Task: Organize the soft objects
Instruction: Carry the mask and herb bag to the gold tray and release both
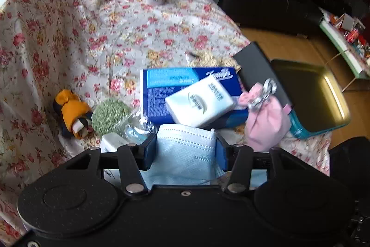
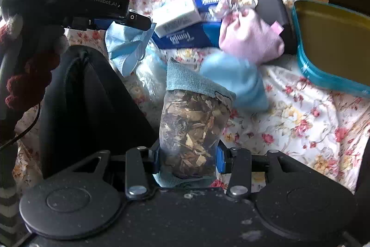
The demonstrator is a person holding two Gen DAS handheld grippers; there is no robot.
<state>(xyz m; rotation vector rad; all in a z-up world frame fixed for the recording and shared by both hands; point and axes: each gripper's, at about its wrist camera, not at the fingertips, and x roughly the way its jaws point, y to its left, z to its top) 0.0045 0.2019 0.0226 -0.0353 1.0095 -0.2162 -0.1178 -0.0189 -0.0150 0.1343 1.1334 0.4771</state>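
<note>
Our left gripper (image 1: 185, 151) squeezes a blue face mask (image 1: 185, 154), held over the flowery cloth (image 1: 138, 34) near the blue tissue box (image 1: 157, 87). Our right gripper (image 2: 187, 157) squeezes a bag of dried leaves (image 2: 193, 129), by the pink pouch (image 2: 251, 38).

A pale blue face mask (image 1: 185, 154) hangs crumpled between the left fingers (image 1: 150, 149). A mesh sachet of dried leaves (image 2: 192, 126) — blue cloth at its top — stands upright between the right fingers (image 2: 220, 159). A pink pouch (image 1: 266, 124) leans on the blue tissue box (image 1: 157, 87); an orange cloth bundle (image 1: 71, 112) lies beside a green mesh ball (image 1: 108, 115).
</note>
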